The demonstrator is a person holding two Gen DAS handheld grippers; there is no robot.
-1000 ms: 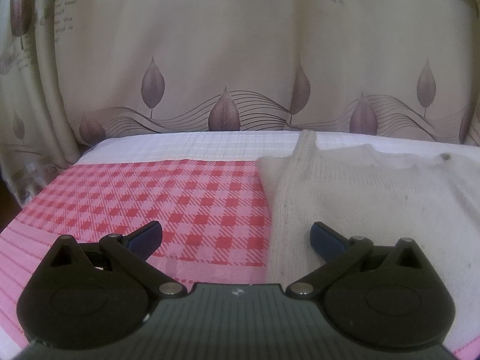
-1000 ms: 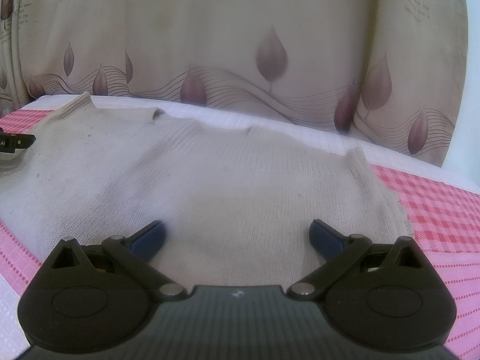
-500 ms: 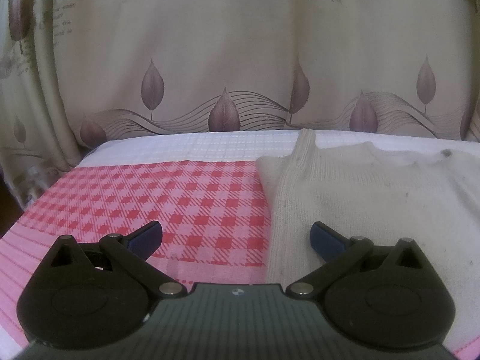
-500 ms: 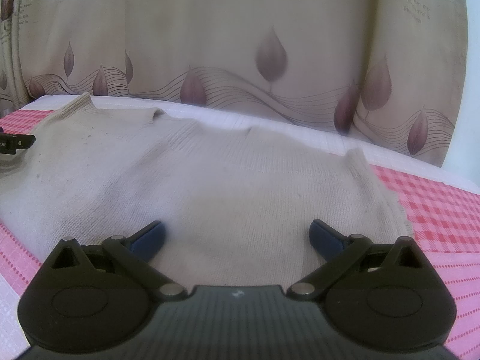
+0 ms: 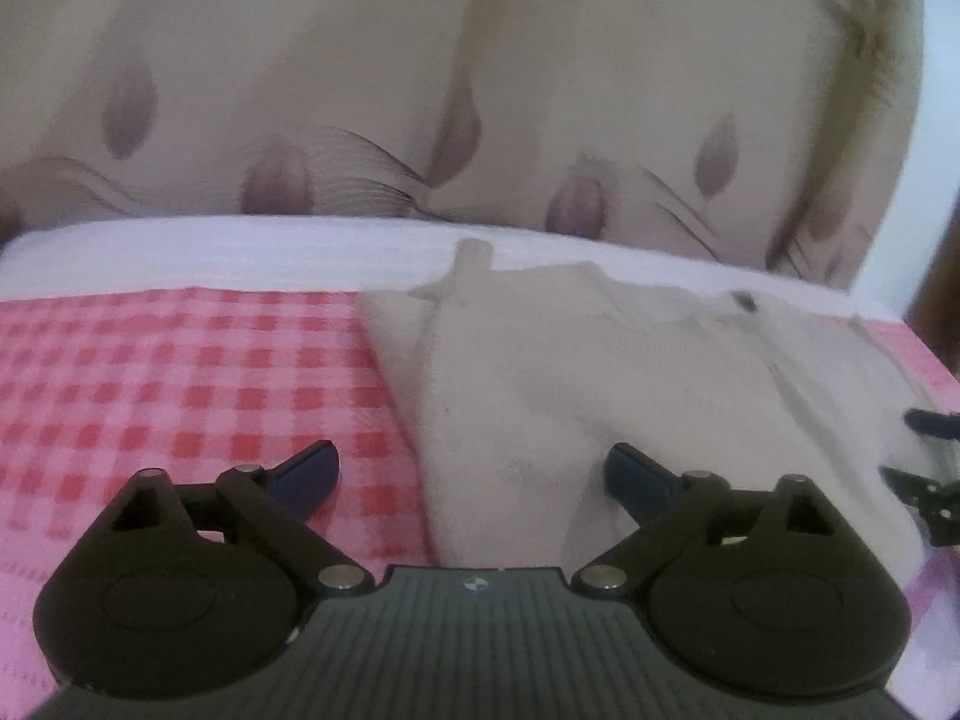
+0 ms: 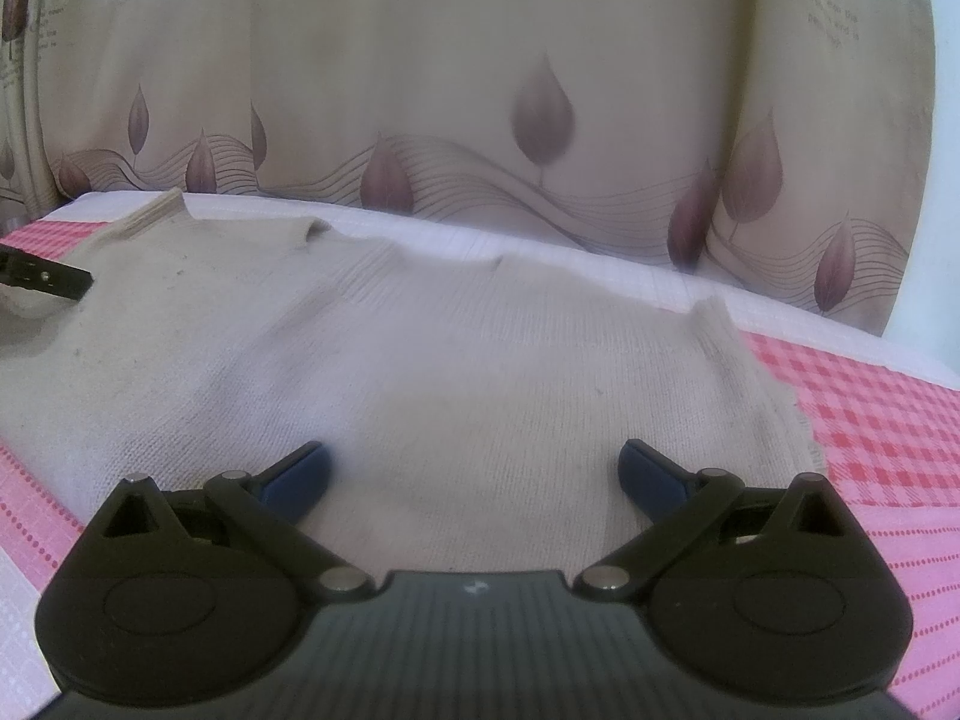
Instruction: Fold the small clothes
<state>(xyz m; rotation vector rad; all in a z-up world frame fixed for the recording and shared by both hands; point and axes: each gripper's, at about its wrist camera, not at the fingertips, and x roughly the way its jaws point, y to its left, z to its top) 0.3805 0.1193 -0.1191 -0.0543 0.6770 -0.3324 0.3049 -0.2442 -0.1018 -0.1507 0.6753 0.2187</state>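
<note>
Both jaws wide, nothing gripped; left gripper [image 5: 471, 471] has just been closing a bit, straddling the left edge of the cream knit top [image 6: 420, 360]. Right gripper [image 6: 474, 471] hovers over top's near hem. Top lies flat on pink checked cloth [image 5: 180, 372], curtain [image 6: 480, 90] at far side.

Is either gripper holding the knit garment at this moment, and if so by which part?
Nothing is held. The left gripper, its jaws just narrowed slightly, stands open over the left edge of the knit garment; the right gripper stands open over its near hem.
</note>
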